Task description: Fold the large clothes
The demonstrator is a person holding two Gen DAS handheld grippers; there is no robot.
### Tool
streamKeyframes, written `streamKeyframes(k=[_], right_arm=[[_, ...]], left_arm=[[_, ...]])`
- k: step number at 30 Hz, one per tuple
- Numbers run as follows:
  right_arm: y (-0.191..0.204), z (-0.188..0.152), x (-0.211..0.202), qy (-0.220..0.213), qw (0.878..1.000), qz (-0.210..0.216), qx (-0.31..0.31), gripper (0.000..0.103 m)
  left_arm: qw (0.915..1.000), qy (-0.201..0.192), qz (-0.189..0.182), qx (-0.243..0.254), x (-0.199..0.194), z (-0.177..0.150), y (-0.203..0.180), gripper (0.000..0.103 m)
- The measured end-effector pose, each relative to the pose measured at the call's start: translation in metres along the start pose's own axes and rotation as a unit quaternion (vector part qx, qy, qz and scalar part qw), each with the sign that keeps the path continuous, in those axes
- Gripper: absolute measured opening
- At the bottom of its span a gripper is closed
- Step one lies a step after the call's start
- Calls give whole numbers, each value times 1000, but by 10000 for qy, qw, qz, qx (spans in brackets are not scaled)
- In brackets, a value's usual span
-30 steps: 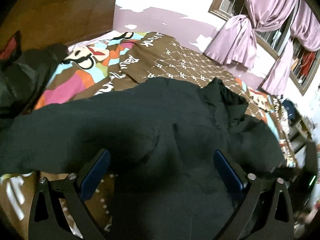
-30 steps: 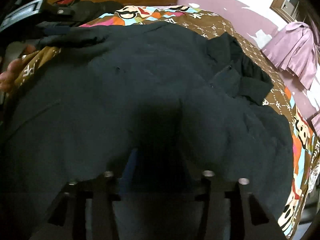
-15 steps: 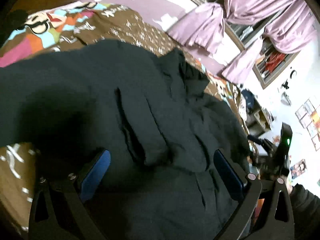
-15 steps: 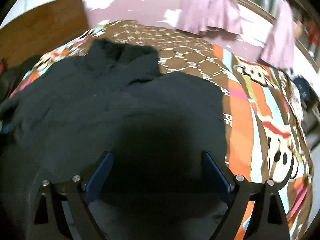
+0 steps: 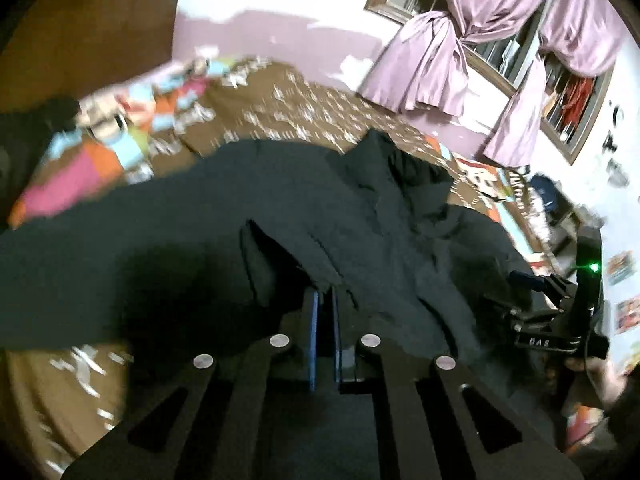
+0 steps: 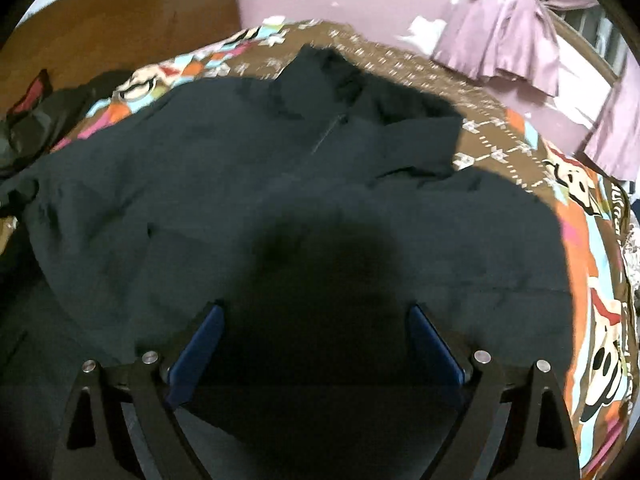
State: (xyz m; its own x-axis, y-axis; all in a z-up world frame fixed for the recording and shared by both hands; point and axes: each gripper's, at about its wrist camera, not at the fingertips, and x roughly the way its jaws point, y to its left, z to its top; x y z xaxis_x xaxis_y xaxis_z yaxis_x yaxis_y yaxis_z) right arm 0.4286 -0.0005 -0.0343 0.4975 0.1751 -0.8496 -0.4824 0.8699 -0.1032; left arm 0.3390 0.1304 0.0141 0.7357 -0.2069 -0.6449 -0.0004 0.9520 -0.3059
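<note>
With the left claw (image 5: 324, 300) clamped on a raised fold of the black jacket (image 6: 280, 184) spread on the bed (image 6: 592, 240), keep the right claw (image 6: 316, 336), wide and empty, over the near hem before pinching.

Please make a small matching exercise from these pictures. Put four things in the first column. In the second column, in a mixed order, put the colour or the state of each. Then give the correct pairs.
Things:
1. left gripper
2. right gripper
3. jacket
4. curtains

Colour or state:
A. purple, tied back at the window
B. jaws wide apart, nothing pinched
C. black, spread over the patterned bedcover
D. jaws closed on a fold of dark cloth

Pairs: 1-D, 2-B, 3-C, 4-A
</note>
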Motion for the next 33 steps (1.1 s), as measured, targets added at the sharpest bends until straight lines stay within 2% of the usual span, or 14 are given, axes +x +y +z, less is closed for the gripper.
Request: streamKeyframes(k=[2, 4, 9, 16, 18, 20, 22, 25, 30, 33], right_arm=[[6, -2, 12, 111, 9997, -186, -91, 102], [5, -8, 19, 81, 9997, -215, -17, 103], [11, -25, 23, -340, 9987, -375, -68, 103], [12, -23, 23, -339, 9987, -382, -82, 103], [12, -17, 20, -223, 9988, -433, -56, 103], [12, -10, 9, -371, 9976, -578, 87, 103], [15, -1, -5, -693, 9957, -591, 193, 103], [29, 18, -21, -1007, 9940, -349, 249, 103], [70, 51, -31, -1246, 9920, 95, 194, 103], [98, 64, -32, -1295, 9910, 342, 3, 103]], left_arm=[[9998, 110, 160, 5, -2, 1, 8, 4], [9990, 307, 309, -20, 5, -1, 17, 4], [9969, 706, 349, 42, 29, -22, 28, 5], [9974, 665, 282, -10, 28, -29, 33, 6], [9975, 654, 274, -26, 23, -29, 33, 14], [9978, 608, 258, -94, 15, -29, 35, 45], [9986, 477, 129, -198, 0, -30, 37, 62], [9986, 316, 315, -285, -24, -32, 45, 74], [9934, 489, 638, -814, -60, -33, 88, 75], [9842, 596, 853, -1430, -87, -30, 128, 75]])
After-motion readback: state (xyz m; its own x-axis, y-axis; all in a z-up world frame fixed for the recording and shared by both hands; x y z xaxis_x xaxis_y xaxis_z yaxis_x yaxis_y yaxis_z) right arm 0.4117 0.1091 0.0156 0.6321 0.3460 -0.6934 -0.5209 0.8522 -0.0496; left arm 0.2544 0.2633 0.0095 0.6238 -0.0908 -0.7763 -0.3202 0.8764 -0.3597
